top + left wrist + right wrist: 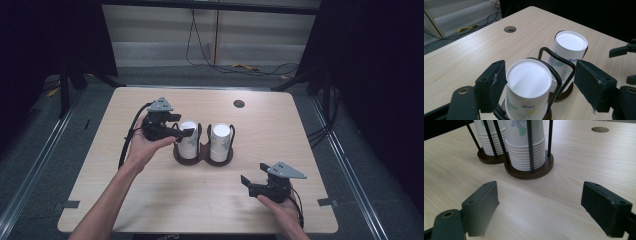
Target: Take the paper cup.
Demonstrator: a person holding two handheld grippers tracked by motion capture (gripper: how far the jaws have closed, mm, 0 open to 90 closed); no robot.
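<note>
Two stacks of upside-down white paper cups stand in a black wire holder with a dark wooden base (202,159) at the table's middle. My left gripper (181,125) reaches from the left around the top of the left stack (188,137). In the left gripper view the top cup (529,77) sits between the jaws of the left gripper (539,85): one pad is close beside it, the other stands well clear, so it is open. The right stack (220,140) stands free. My right gripper (254,174) rests low near the table's front right, open and empty (540,202), facing the holder's base (531,173).
A round cable hole (239,103) lies in the tabletop behind the holder. Bare wood (150,195) surrounds the holder on all sides. Black wire loops (556,60) rise around each stack. Cables lie on the floor beyond the table's far edge.
</note>
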